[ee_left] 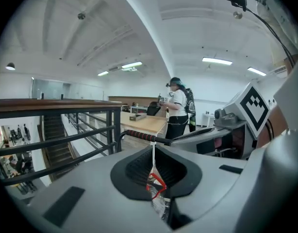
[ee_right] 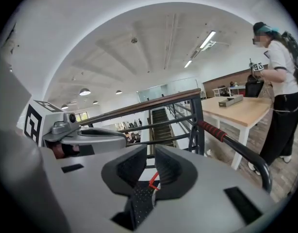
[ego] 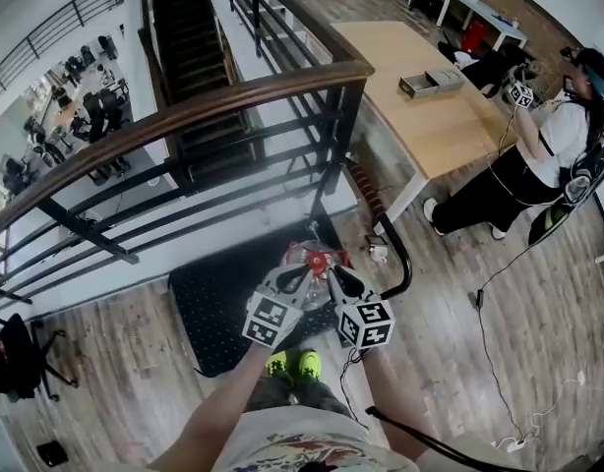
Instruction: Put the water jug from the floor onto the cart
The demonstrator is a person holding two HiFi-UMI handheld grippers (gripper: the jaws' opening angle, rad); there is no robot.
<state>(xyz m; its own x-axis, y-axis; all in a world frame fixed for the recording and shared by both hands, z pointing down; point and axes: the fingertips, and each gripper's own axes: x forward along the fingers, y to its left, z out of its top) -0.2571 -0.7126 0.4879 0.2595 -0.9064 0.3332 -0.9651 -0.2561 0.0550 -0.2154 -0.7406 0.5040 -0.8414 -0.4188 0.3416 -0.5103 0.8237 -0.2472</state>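
The water jug (ego: 315, 257), clear with a red cap and handle, hangs over the cart's black dotted deck (ego: 218, 298), its body mostly hidden under both grippers. My left gripper (ego: 302, 271) is shut on its top; in the left gripper view the jaws (ee_left: 154, 178) pinch a white strip and the red handle (ee_left: 157, 184). My right gripper (ego: 332, 269) meets it from the right. In the right gripper view its jaws (ee_right: 151, 176) stand narrow, with the red handle (ee_right: 153, 179) pressed low between the pads. The cart's push bar (ego: 398, 249) rises just right of the jug.
A wood-topped metal railing (ego: 184, 116) curves behind the cart, with stairs beyond. A wooden table (ego: 420, 96) bearing a small box (ego: 432, 82) stands to the right, a person (ego: 548, 155) beside it. Cables (ego: 489, 332) lie on the floor. My green shoes (ego: 294, 365) are below.
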